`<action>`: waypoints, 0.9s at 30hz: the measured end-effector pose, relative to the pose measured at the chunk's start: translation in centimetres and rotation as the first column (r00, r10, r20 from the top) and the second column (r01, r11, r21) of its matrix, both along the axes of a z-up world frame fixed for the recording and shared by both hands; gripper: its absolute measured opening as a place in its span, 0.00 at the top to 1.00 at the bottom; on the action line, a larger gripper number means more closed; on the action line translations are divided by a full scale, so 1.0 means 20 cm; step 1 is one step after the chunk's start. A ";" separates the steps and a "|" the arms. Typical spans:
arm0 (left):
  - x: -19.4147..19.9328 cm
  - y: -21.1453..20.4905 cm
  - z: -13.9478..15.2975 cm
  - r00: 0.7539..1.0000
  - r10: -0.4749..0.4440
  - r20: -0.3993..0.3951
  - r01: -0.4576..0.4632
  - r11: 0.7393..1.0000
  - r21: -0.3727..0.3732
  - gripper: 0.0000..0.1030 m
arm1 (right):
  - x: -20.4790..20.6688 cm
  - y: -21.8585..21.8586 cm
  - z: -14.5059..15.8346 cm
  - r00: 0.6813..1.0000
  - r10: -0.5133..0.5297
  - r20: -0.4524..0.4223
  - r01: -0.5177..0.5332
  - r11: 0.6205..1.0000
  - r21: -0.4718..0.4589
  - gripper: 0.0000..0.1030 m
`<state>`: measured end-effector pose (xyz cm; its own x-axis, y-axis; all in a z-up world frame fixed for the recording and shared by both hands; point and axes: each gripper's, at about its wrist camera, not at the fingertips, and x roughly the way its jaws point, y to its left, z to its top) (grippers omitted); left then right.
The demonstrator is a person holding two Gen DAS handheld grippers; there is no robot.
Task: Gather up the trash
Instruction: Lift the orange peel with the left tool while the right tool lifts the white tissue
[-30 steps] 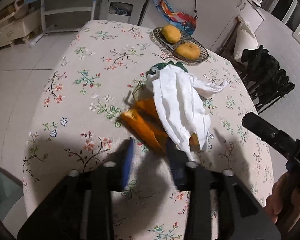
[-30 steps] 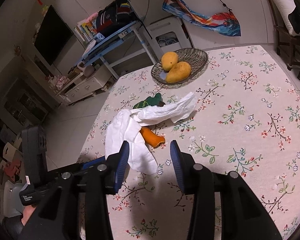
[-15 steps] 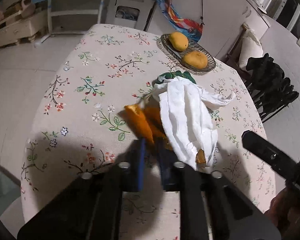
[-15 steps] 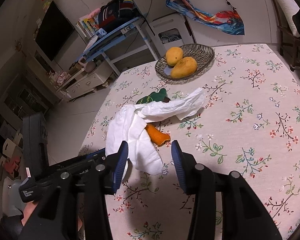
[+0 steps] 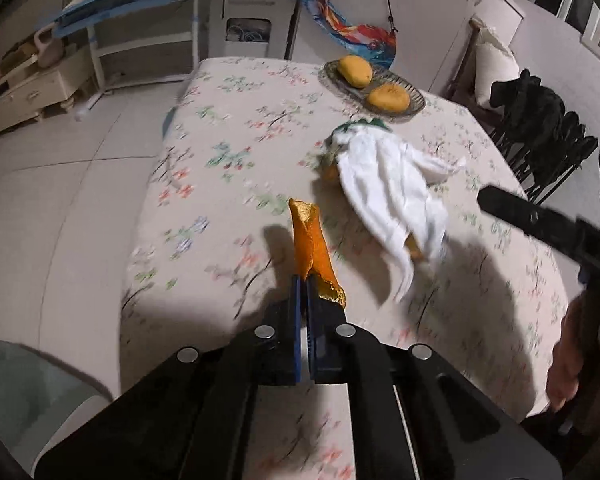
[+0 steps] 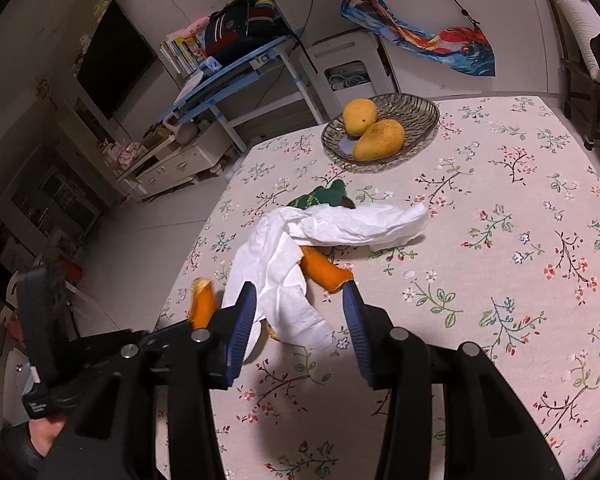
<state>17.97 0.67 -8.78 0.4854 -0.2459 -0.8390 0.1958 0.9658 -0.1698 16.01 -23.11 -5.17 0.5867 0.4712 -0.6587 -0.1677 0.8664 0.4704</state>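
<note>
My left gripper [image 5: 305, 282] is shut on an orange mango peel [image 5: 310, 242] and holds it above the floral tablecloth; the peel also shows in the right wrist view [image 6: 202, 304]. A crumpled white tissue [image 5: 384, 184] lies on the table, over another orange peel [image 6: 324, 272] and a green wrapper [image 6: 322, 197]. My right gripper [image 6: 300, 308] is open and empty, just in front of the tissue [image 6: 300, 240], jaws on either side of its near end.
A glass dish [image 6: 416, 110] with two mangoes [image 6: 378, 140] stands at the table's far side. The table edge [image 5: 140, 216] drops to a tiled floor at the left. A chair with dark clothes [image 5: 540, 120] stands at the right. A pale bin [image 5: 24, 392] shows at lower left.
My left gripper closed on the orange peel, then lifted it and drew it back from the tissue pile. My right gripper stayed open and moved slightly closer to the tissue.
</note>
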 end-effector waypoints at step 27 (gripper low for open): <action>-0.10 0.07 -0.02 1.000 0.007 -0.030 -0.008 1.000 -0.030 0.97 | 0.17 0.25 -0.12 1.000 0.010 -0.018 -0.013 0.989 -0.150 0.87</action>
<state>15.99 2.09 -9.23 0.4622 -0.2677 -0.8454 0.1834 0.9616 -0.2042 19.31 -18.17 -7.62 0.5697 0.3729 -0.7324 -0.1711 0.9254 0.3381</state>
